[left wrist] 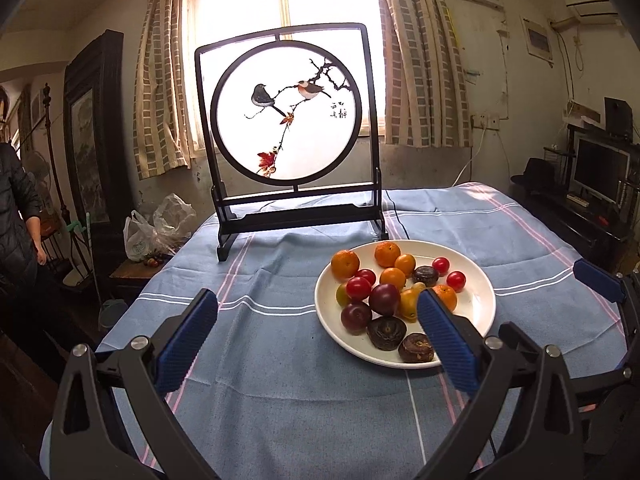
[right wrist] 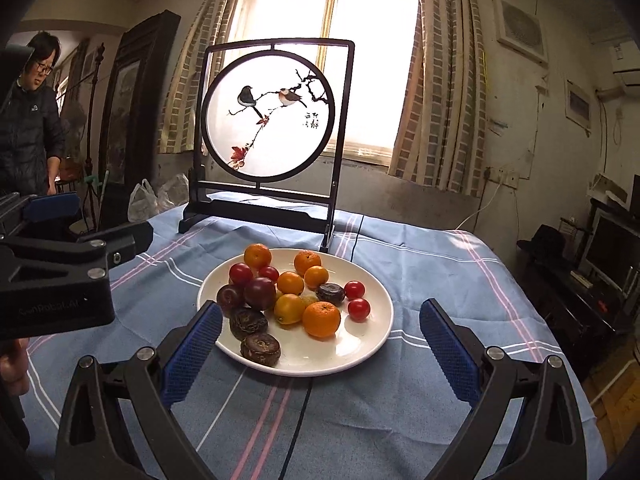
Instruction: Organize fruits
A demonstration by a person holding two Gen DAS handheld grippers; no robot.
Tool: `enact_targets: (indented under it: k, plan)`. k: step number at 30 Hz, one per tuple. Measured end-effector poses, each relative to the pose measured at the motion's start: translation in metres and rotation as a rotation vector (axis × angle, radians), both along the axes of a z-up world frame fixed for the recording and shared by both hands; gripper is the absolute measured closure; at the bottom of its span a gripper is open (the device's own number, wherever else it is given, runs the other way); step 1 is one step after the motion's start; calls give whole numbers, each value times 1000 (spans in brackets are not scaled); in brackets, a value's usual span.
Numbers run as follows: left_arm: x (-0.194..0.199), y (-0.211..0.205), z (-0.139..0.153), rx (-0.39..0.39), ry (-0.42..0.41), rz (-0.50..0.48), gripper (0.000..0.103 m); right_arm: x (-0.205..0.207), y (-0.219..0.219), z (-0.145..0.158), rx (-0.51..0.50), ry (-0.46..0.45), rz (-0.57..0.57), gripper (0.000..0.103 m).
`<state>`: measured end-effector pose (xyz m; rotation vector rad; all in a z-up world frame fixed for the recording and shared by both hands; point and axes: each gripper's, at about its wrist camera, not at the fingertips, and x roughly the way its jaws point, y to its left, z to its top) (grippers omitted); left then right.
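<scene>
I have both grippers up over the counter (right wrist: 420, 280), which is covered by a blue striped cloth. The left gripper (left wrist: 316, 336) has its jaws spread wide apart with nothing between them but cloth; its right finger overlaps the near edge of the white plate (left wrist: 480, 308) in my left view. The right gripper (right wrist: 320, 340) is likewise wide apart and holding nothing, its two blue pads standing either side of the plate's near rim, above it, not touching any fruit.

The fruit all sits on the plate. Reading the plate as a clock in the right view: a mandarin (right wrist: 257, 256) at eleven o'clock, another mandarin (right wrist: 321, 319) near five, two cherry tomatoes (right wrist: 359, 309) at three, dark plums (right wrist: 260, 293) at nine, and two wrinkled dark brown fruits (right wrist: 260, 350) at seven. Smaller orange and yellow fruits crowd the centre.

Beyond the plate, at twelve o'clock, stands a framed bird screen (right wrist: 272, 120) before the window. A person in a dark jacket (right wrist: 28, 136) stands off at ten o'clock.
</scene>
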<state>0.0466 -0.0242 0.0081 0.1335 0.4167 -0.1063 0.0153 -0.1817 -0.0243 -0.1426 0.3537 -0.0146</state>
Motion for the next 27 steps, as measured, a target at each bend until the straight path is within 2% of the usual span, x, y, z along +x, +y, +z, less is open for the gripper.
enact_targets:
  k: [4,10,27]
  plan:
    - [0,-1,-1,-12,14,-19,5,0,2,-2,-2,2,1,3]
    - [4,-7,-5,7,0,6,6,9,-5,-5,36,15,-27,3]
    - [26,-16,-21,-4,69,12,5,26,-19,-18,113,48,-66,3]
